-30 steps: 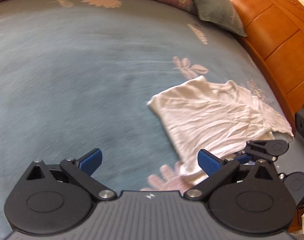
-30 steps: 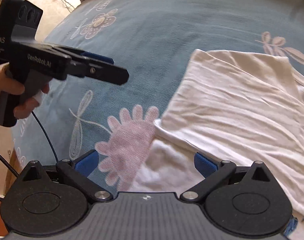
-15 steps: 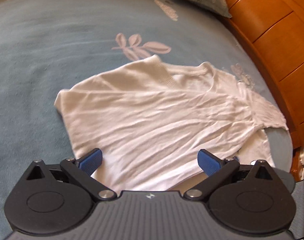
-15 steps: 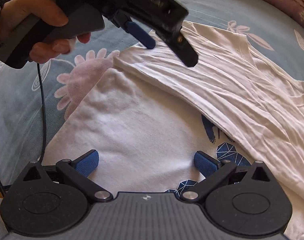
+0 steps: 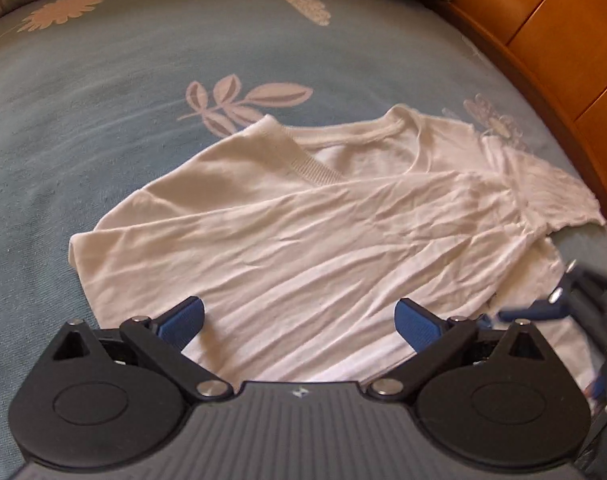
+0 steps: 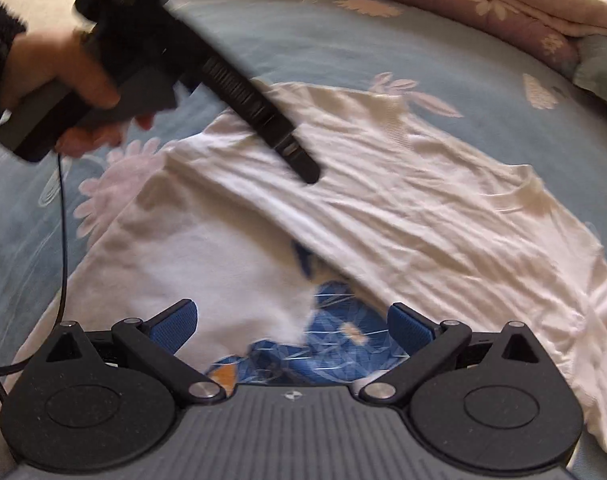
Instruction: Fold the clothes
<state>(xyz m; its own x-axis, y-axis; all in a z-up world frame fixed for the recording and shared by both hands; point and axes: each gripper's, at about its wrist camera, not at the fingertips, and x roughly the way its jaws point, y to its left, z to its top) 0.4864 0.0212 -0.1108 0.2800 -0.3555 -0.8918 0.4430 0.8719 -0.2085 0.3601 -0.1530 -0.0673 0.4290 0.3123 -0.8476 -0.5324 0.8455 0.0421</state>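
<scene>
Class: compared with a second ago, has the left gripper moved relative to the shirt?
Yes. The left gripper has swung right, from over bare bedspread to over the shirt.

White t-shirt (image 5: pixel 311 236) lying wrinkled on blue floral bedspread (image 5: pixel 103 92), one side folded over the body, collar facing away. Left gripper (image 5: pixel 299 318) hanging over the near hem, jaws gaping wide, gripping nothing. Right gripper (image 5: pixel 543 308) showing blurred at right edge. Wooden bed frame (image 5: pixel 543 20) running along the right.

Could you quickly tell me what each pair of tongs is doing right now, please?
Left tongs: open, holding nothing, over the white shirt.
Right tongs: open, holding nothing, over the shirt's blue print.
</scene>
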